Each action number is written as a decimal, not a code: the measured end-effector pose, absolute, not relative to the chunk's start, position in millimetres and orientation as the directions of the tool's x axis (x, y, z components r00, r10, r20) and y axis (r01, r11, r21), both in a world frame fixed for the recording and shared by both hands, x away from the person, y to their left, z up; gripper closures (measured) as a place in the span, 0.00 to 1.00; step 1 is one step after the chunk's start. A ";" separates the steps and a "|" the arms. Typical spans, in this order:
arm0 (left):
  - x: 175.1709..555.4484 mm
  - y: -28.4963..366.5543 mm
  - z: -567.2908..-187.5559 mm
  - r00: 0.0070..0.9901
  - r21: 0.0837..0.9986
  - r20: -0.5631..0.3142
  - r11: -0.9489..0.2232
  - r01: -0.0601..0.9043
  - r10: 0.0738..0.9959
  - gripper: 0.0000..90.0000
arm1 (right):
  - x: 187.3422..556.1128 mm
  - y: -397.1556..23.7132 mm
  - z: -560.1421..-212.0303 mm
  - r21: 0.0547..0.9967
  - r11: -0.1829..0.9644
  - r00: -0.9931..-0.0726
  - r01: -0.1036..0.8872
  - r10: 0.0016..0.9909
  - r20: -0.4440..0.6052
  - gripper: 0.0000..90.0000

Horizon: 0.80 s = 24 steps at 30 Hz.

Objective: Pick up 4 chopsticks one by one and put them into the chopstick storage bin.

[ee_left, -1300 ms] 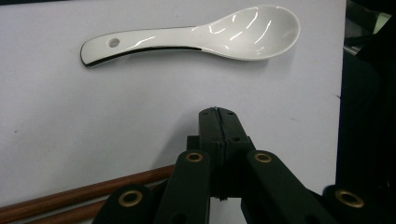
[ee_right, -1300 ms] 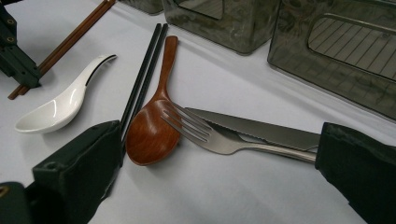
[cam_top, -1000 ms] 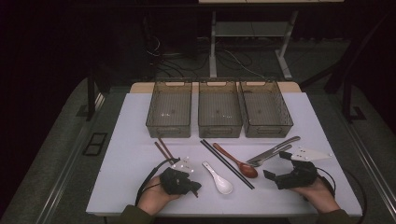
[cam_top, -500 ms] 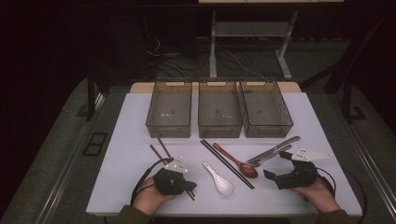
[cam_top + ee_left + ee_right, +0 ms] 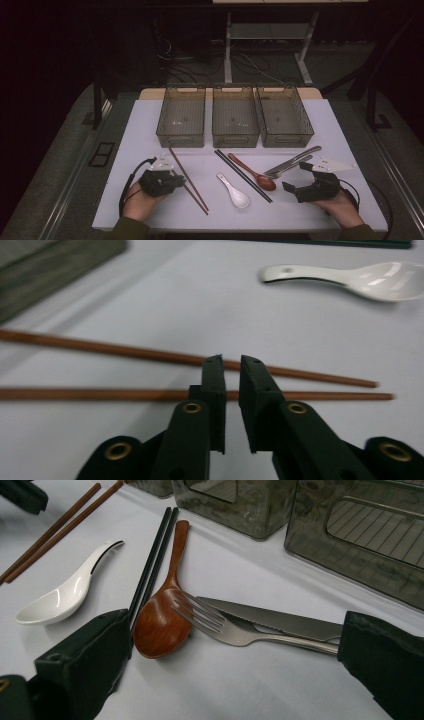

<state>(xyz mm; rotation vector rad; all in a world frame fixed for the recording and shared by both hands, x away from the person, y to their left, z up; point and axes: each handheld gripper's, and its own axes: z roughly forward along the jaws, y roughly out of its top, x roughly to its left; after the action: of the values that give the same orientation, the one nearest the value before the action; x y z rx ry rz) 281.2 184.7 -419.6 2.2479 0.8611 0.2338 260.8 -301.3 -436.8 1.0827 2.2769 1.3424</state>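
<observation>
1. Left gripper view: the brown chopsticks (image 5: 150,374) lie crosswise just past the tips of the left tongs (image 5: 231,365), their long axis at right angles to the jaws. The jaws stand almost pressed together with a thin slit between and nothing in it; they have just been opening slightly.
2. High view: the brown chopsticks (image 5: 188,179) sit on the left half of the tabletop (image 5: 150,115), slanting from the middle toward the near edge. The left tongs (image 5: 176,181) touch or nearly touch them from the left, so the left hand is far nearer.
3. A grasp would likely need wider jaws set across the sticks.
4. Rightward lie a white spoon (image 5: 233,190), black chopsticks (image 5: 243,176), a wooden spoon (image 5: 253,172), then a fork (image 5: 235,625) and knife (image 5: 270,617).
5. The right tongs (image 5: 299,181) rest spread wide near the right near corner.
6. Three bins (image 5: 234,117) line the far edge; nothing blocks the way.
</observation>
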 end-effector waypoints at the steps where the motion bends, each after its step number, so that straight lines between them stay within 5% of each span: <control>1: 284.3 190.8 -419.6 0.749 0.673 -0.071 -0.523 0.524 0.659 0.94 | 260.8 -301.2 -436.8 0.841 0.286 -0.678 0.460 0.724 0.125 0.01; 8: 315.6 216.1 -428.1 0.627 0.654 -0.027 -0.461 0.600 0.778 0.99 | 261.4 -300.4 -437.4 0.838 0.289 -0.678 0.464 0.724 0.126 0.01; 24: 346.0 210.8 -436.1 0.598 0.612 0.033 -0.489 0.622 0.801 0.99 | 261.9 -300.3 -437.8 0.837 0.289 -0.678 0.465 0.724 0.126 0.01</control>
<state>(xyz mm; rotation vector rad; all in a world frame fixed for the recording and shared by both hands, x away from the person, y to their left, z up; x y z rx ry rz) 346.0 210.8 -436.1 2.2717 1.1235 0.4258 261.9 -300.3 -437.8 1.0866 2.2833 1.3364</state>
